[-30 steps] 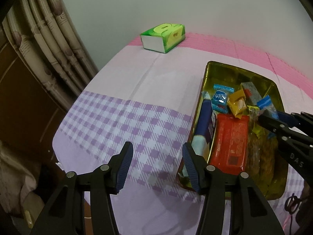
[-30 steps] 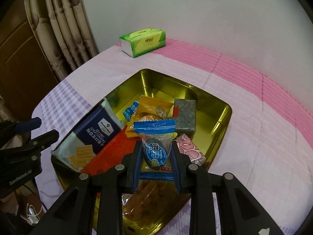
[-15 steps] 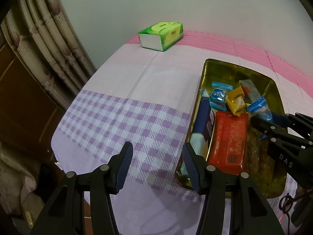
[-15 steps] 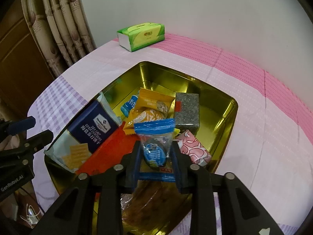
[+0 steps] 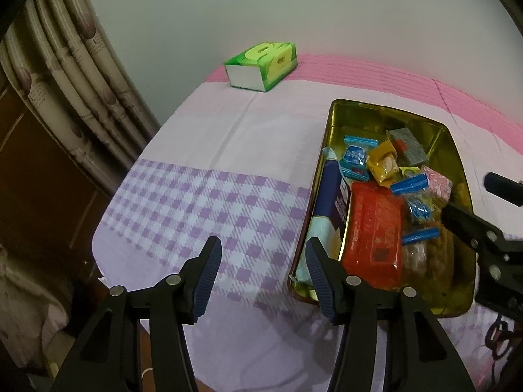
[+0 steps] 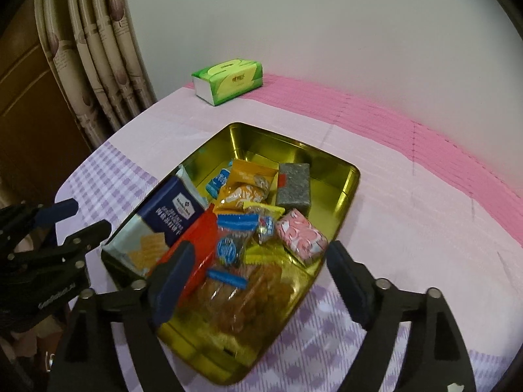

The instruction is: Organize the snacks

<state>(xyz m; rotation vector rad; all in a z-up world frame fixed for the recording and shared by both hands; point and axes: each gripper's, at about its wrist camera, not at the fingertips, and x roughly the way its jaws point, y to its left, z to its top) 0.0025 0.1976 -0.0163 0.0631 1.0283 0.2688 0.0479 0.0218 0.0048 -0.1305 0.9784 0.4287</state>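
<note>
Right wrist view: right gripper (image 6: 258,271) jaws opening wide over the gold tin (image 6: 351,176), nothing pinched. Blue candy (image 6: 230,245) lies loose between the fingers, on top of the snacks in the tin, beside the red pack (image 6: 199,238) and pink candy (image 6: 300,236). Left gripper (image 5: 260,274) half open, empty, over the checked cloth (image 5: 196,202) at the tin's left edge. Tissue box (image 6: 228,80) near the wall.
</note>
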